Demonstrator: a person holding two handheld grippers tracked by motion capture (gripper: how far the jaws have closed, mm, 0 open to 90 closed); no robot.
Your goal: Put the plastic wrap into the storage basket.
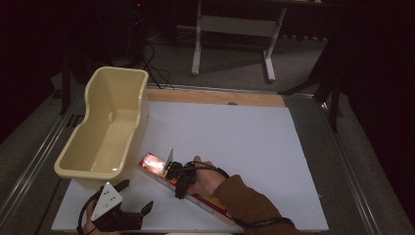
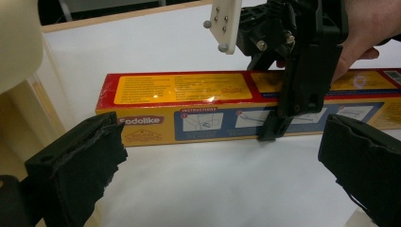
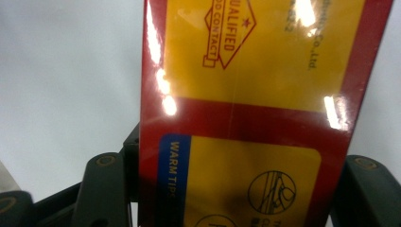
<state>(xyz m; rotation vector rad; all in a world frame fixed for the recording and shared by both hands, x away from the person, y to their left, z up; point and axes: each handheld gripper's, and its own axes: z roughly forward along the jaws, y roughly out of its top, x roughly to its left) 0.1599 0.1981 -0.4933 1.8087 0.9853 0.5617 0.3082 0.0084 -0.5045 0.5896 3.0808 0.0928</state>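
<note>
- Box (image 1: 161, 169): long, narrow, red-and-yellow carton, lying flat on the white table (image 1: 235, 137), just right of the cream tub (image 1: 105, 125) and running diagonally toward the person.
- Left gripper (image 1: 128, 203): seen near the table's front edge, well short of the box; jaws spread wide, nothing held.
- Box, left gripper view (image 2: 189, 109): long side faced squarely; glossy film noted, so a slippery surface is judged likely.
- Right gripper (image 1: 178, 176): set astride the box near its middle; jaws seen at either long side, closed against it as far as can be told.
- Handling, judged: light, stiff, thin-walled; best taken across the narrow width near mid-length; crushing possible under hard squeeze.
</note>
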